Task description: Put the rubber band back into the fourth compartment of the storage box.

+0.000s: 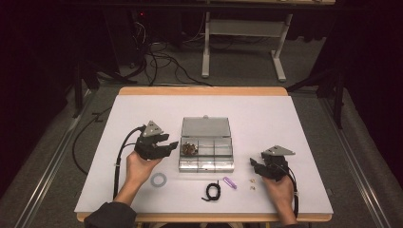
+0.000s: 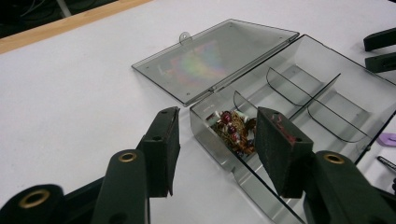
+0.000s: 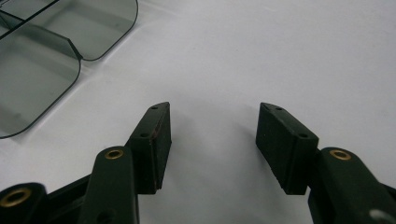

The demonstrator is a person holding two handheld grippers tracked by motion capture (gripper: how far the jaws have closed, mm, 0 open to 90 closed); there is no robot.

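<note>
A clear plastic compartment box (image 1: pixel 207 166) stands open at the table's middle, its lid (image 1: pixel 206 127) laid flat behind it. A tangle of red-beaded, gold-coloured jewellery (image 1: pixel 189 149) lies in its left compartment; the other compartments look bare. My left gripper (image 1: pixel 173 145) hovers at the box's left end, open. In the left gripper view its jaws (image 2: pixel 218 113) straddle the box's near corner, with the jewellery (image 2: pixel 233 130) just beyond and nothing touching the pads. My right gripper (image 1: pixel 253 164) rests right of the box, and its open jaws (image 3: pixel 214 109) frame only white table.
On the white mat in front of the box lie a pale ring (image 1: pixel 158 179), a coiled black cord (image 1: pixel 213 191), a small purple piece (image 1: pixel 229 183) and tiny gold bits (image 1: pixel 252 184). The mat (image 1: pixel 285 123) stretches wide behind and beside the box.
</note>
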